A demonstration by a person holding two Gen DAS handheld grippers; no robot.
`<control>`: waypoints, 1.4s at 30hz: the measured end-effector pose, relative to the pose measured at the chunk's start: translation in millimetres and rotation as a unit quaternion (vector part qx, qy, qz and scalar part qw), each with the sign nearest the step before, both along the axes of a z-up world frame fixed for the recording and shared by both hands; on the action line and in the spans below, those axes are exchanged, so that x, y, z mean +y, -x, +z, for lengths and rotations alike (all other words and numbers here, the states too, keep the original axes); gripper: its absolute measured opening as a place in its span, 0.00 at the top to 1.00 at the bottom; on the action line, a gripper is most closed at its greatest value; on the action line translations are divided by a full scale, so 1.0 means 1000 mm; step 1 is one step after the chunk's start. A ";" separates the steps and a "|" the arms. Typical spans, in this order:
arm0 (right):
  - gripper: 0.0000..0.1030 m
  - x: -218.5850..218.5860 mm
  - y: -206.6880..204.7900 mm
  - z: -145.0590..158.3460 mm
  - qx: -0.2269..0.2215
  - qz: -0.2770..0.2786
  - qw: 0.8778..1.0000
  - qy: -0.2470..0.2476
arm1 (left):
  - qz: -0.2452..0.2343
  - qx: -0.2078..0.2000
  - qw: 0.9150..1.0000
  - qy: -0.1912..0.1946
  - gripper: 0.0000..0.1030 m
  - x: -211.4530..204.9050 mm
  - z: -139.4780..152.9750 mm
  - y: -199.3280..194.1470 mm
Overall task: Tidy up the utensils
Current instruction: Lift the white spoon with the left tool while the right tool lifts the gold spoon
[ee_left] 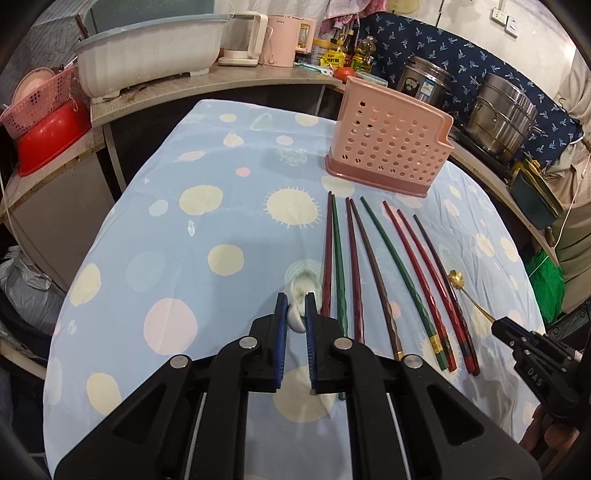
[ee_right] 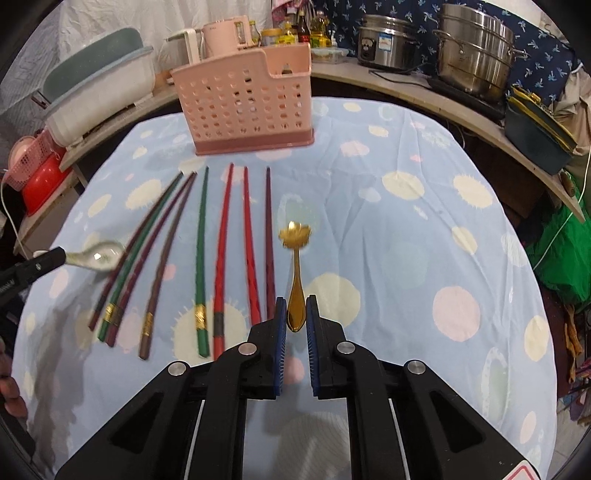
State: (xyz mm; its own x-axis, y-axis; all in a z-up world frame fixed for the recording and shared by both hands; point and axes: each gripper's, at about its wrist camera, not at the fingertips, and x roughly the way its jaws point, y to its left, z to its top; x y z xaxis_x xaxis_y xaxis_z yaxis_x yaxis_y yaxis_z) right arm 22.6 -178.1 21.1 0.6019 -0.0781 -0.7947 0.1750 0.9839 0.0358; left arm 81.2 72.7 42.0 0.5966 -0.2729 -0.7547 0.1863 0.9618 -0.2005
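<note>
Gold spoon [ee_right: 295, 280] handle pinched in right claw [ee_right: 296, 314], bowl forward.

In the left wrist view, the white spoon [ee_left: 297, 295] is mostly hidden between the left tongs [ee_left: 296, 314], only a pale blur showing. At the right edge, the gold spoon [ee_left: 466, 291] disappears behind the right tongs [ee_left: 496, 326]. In the right wrist view, the leftmost chopsticks [ee_right: 147, 254] are smeared by blur, and bottle labels [ee_right: 291, 31] at top centre are unreadable.
</note>
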 end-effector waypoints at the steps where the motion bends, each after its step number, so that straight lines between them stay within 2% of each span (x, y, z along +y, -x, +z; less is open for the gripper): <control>1: 0.91 0.000 -0.001 0.004 -0.004 0.001 1.000 -0.004 | -0.001 -0.002 1.000 0.001 0.93 0.000 0.003 0.000; 8: 0.92 -0.004 -0.011 0.028 -0.028 0.001 0.999 -0.023 | -0.006 -0.014 1.000 -0.006 0.93 -0.006 0.014 -0.004; 10: 0.98 -0.006 -0.015 0.033 -0.035 0.000 0.999 -0.021 | -0.008 -0.018 1.000 -0.006 0.94 -0.008 0.017 -0.005; 19: 0.98 -0.018 -0.025 0.035 -0.037 -0.003 0.999 -0.039 | -0.018 -0.029 0.999 -0.010 0.94 -0.021 0.030 -0.014; 24: 0.98 -0.024 -0.031 0.051 -0.049 -0.003 0.998 -0.047 | -0.027 -0.032 0.999 -0.014 0.94 -0.030 0.045 -0.022; 35: 0.98 -0.048 -0.067 0.122 -0.104 0.004 0.993 -0.048 | -0.047 -0.068 0.996 -0.022 0.94 -0.048 0.106 -0.062; 42: 0.98 -0.065 -0.120 0.170 -0.133 0.014 0.990 -0.035 | -0.056 -0.116 0.991 -0.033 0.94 -0.075 0.162 -0.114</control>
State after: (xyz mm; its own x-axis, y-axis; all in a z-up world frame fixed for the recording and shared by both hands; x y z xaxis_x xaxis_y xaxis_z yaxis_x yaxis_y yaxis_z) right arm 142.9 -242.7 191.3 0.7914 -0.0099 -0.6112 0.1238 0.9818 0.1443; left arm 195.5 -2.4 203.7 0.7241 -0.3021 -0.6200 0.3269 0.9419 -0.0770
